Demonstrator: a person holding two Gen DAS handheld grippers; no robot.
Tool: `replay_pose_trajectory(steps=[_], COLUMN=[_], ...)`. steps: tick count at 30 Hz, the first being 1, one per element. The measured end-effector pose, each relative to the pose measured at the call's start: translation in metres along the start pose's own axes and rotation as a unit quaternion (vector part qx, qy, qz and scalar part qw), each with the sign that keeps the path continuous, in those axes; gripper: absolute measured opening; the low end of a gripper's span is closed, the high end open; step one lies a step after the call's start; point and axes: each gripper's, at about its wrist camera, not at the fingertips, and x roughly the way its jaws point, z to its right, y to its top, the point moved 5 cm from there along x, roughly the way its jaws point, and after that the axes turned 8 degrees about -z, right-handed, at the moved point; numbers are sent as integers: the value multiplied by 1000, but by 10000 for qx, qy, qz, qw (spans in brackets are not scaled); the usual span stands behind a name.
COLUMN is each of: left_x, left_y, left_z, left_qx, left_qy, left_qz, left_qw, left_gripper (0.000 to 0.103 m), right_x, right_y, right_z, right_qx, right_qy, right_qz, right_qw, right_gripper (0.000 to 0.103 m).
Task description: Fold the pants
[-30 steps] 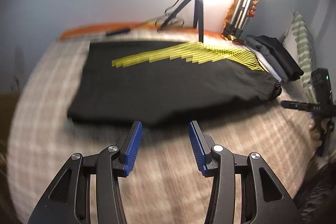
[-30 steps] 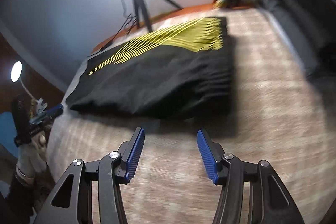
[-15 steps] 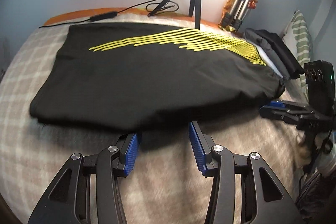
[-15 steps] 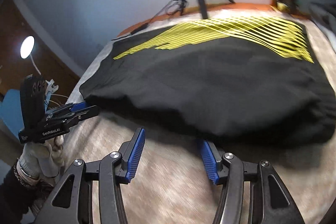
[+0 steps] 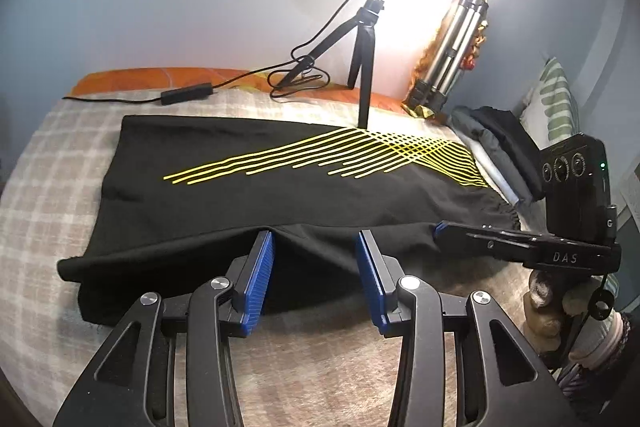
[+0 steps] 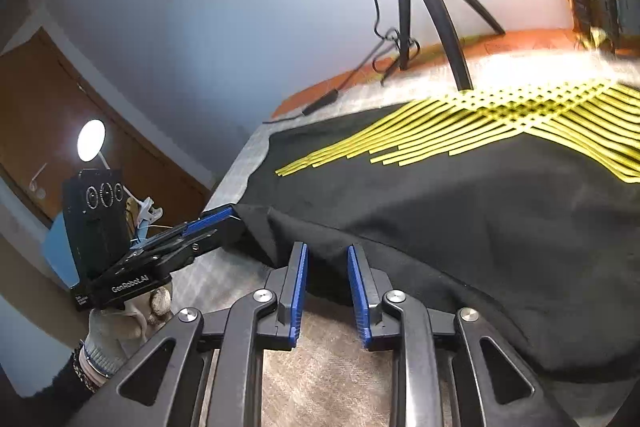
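On the bed (image 5: 36, 163), both grippers sit at the pants' (image 5: 304, 195) near hem to lift it: left gripper (image 5: 314, 259) jaws fairly wide, closing; right gripper (image 6: 326, 275) jaws narrow, closing, cloth between both.

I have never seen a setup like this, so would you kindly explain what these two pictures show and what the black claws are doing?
There is no robot here: a person holds a handheld gripper in each hand, each with a camera looking along its blue-padded fingers. One picture comes from the left gripper, the other from the right gripper; each also shows the other from the side. Black pants with yellow stripes lie flat on a checked bedcover. Both grippers sit at the near edge with cloth between their fingers and are closing; neither clearly clamps it yet. Behind stand a tripod lamp and folded clothes.
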Motion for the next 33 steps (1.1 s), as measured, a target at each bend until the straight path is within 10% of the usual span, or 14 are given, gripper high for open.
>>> replay_pose_trajectory(steps=[7, 12, 23, 33], left_x=[16, 33, 19, -15], left_y=[-3, 2, 22, 21], left_z=[-3, -15, -22, -51], left_qx=[80, -197, -530, -692], left_qy=[117, 99, -101, 167], left_qz=[-214, -352, -52, 238], left_qw=[9997, 9991, 9985, 9972], left_gripper=[41, 41, 40, 40], right_x=[12, 33, 79, 67], right_y=[-16, -23, -14, -5], right_z=[-14, -34, -56, -48], right_qx=[-51, -858, -2392, -2543], right_qy=[115, -558, -2261, -2200], right_qz=[-362, -557, -601, -441], right_qw=[9993, 9932, 9424, 9407], right_gripper=[38, 39, 46, 37])
